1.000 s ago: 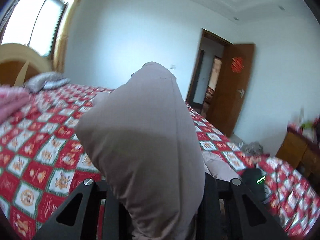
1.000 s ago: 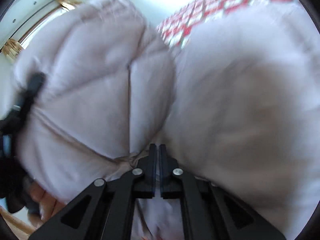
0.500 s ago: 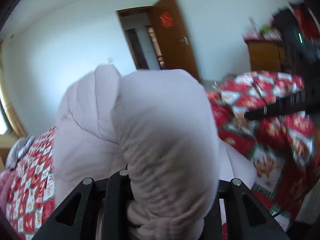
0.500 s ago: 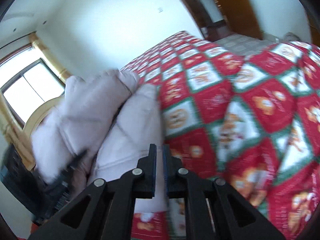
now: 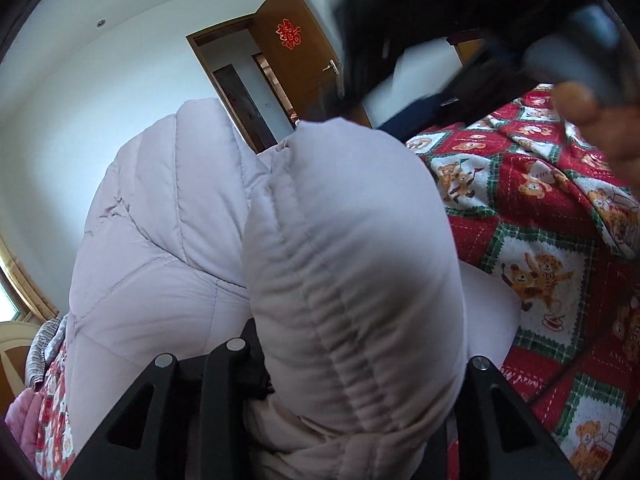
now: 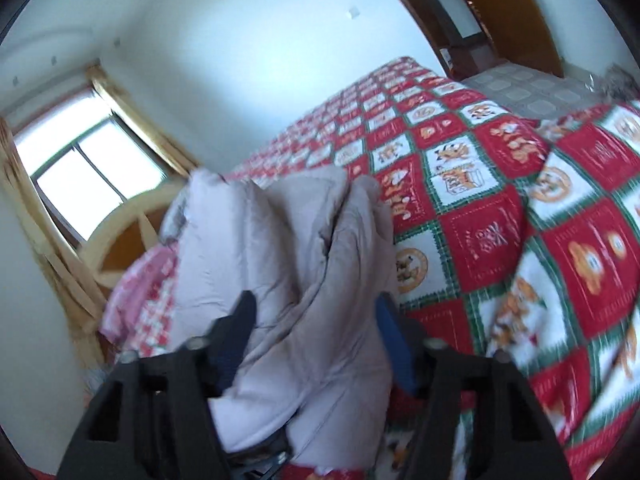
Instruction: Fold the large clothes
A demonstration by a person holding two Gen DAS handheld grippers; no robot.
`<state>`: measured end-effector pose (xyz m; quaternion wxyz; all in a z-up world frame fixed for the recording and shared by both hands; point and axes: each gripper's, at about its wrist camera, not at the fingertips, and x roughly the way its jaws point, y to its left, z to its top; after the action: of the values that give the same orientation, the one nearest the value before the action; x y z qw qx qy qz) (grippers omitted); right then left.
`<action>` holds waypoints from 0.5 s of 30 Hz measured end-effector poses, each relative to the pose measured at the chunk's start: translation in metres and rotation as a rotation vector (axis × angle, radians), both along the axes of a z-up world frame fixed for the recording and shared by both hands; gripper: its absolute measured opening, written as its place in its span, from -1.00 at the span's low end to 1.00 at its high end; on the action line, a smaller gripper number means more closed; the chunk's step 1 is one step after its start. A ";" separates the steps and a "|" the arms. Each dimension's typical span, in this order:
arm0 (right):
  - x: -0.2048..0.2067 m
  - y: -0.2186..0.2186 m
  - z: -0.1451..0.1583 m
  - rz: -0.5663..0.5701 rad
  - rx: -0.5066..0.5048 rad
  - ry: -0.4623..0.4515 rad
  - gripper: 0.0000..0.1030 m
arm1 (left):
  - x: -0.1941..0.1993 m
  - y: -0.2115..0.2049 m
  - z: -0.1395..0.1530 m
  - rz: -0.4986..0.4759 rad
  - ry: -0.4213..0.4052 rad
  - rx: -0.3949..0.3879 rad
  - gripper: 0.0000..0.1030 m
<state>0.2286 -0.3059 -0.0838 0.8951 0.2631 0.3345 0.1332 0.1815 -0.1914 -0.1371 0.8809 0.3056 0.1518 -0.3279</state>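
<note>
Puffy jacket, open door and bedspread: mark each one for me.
Puffy jacket (image 5: 352,248): left wrist view, on the padded bulge in front.
Open door (image 5: 298,60): left wrist view, on its wooden panel below the red ornament.
Bedspread (image 6: 480,236): right wrist view, on a red square.

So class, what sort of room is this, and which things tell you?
Most likely a home bedroom: a bed under a red patterned quilt, a wooden headboard by the window, and a wooden door.

The padded jacket (image 5: 352,264) is seen very close from both wrist views, in the left one toward the open door (image 5: 296,60) beyond it, in the right one toward the window (image 6: 92,184), and the red bedcover (image 6: 500,216) under it is shared.
</note>
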 end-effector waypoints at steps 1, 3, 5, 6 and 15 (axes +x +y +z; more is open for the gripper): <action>0.009 0.008 -0.007 0.018 -0.046 0.038 -0.61 | 0.002 0.006 0.002 0.001 0.000 0.009 -0.21; 0.016 0.020 -0.019 0.021 -0.143 0.102 -0.64 | -0.001 0.015 0.003 -0.004 -0.019 0.049 -0.14; 0.022 0.029 -0.035 0.049 -0.180 0.131 -0.65 | -0.006 0.023 0.004 -0.028 -0.040 0.089 -0.07; 0.022 0.030 -0.041 0.051 -0.178 0.136 -0.65 | -0.010 0.026 0.005 -0.044 -0.050 0.114 -0.07; 0.014 0.030 -0.060 0.035 -0.162 0.131 -0.67 | -0.046 0.091 0.039 -0.172 0.006 0.064 0.15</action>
<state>0.2422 -0.2762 -0.1441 0.8872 0.1921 0.4064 0.1036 0.1358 -0.1006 -0.0978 0.8388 0.3443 0.1380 -0.3985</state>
